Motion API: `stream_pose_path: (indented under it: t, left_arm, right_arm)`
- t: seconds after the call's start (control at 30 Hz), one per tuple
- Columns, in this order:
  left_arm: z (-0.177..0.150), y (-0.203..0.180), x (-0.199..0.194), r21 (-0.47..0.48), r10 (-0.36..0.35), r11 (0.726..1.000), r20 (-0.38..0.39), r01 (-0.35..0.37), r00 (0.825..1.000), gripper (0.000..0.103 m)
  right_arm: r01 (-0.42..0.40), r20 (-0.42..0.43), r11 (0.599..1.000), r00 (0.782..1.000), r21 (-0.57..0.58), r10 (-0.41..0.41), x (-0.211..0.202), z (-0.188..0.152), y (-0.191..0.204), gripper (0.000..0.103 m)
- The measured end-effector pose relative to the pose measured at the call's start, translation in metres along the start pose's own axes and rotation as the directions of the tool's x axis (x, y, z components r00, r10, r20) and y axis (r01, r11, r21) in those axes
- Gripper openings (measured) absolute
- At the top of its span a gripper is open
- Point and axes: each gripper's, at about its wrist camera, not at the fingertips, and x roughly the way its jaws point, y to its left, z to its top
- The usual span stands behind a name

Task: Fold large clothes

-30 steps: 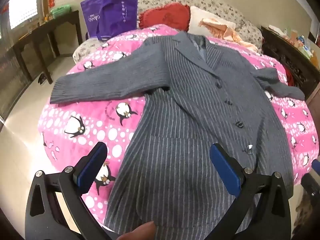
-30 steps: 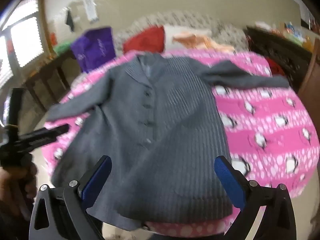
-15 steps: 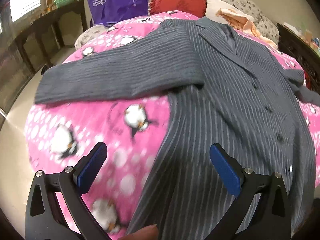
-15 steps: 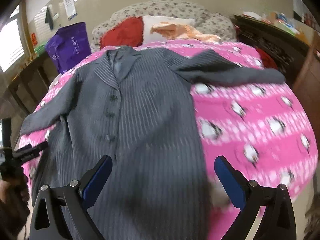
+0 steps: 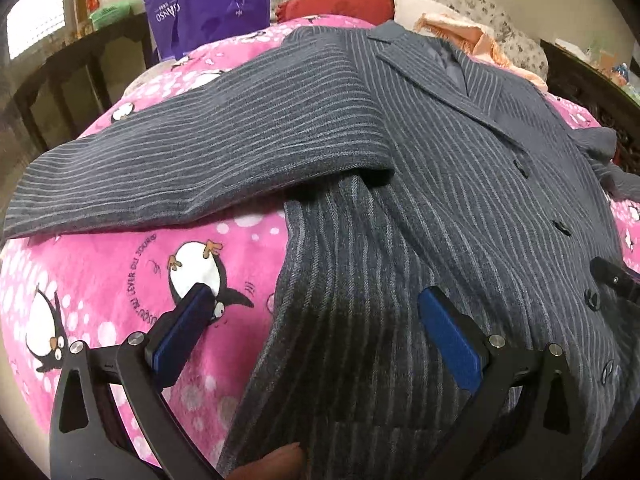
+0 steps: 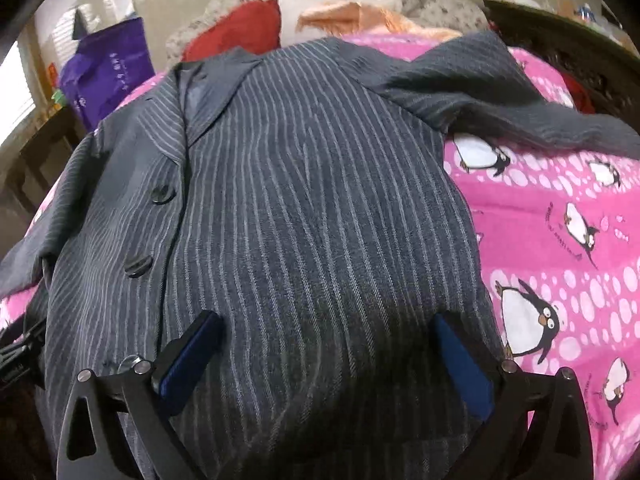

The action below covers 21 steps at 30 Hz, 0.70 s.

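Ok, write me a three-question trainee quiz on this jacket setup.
1. True or false: the left tool is shut on the striped jacket.
2. The jacket lies on a: A) green mat B) pink penguin blanket C) bare wood
3. Fill in: the bag behind the bed is ____.

Key: 1 false, both the left and right tool are open; 2 B; 3 purple.

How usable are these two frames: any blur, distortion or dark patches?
Left wrist: sharp; fisheye bends the grey pinstriped jacket and pink penguin blanket; a shadow lies between the open left gripper fingers. Right wrist: jacket crisp, purple bag soft, window glare at left edge, dark shadow at the open right gripper.
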Motion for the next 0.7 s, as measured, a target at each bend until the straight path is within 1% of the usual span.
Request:
stream_pose_path:
  t: [0.17,0.23,0.4,0.53,0.7]
  left_arm:
    - [0.0003,0.0001,0.0004,-0.006,-0.003,1.000,0.003,0.003,1.000,0.103]
    - [-0.0061,-0.0023,-0.0023,-0.005,-0.001,1.000,0.008,0.001,1.000,0.103]
    - [-0.0091,-0.0070,-0.0050,0.001,0.033,0.999,0.016,-0.033,0.999,0.103]
    - [-0.0083,-0.0051,-0.0038,-0.004,0.025,1.000,0.006,-0.025,1.000,0.103]
    - [-0.0090,-0.0030,-0.0035,-0.018,0.015,1.000,0.012,-0.015,1.000,0.103]
  right_arm:
    - [-0.007,0.009,1.000,1.000,0.001,0.007,-0.0022,-0.0062,-0.0022,0.103]
    - [-0.011,0.010,1.000,1.000,0.002,0.011,-0.0027,-0.0058,-0.0031,0.103]
    - [-0.010,0.011,1.000,1.000,0.000,0.010,-0.0008,-0.0016,-0.0013,0.103]
    - [-0.018,0.013,1.000,1.000,0.001,0.018,-0.0018,-0.0024,-0.0023,0.103]
    - [-0.017,0.013,1.000,1.000,0.000,0.017,-0.0019,-0.0022,-0.0022,0.103]
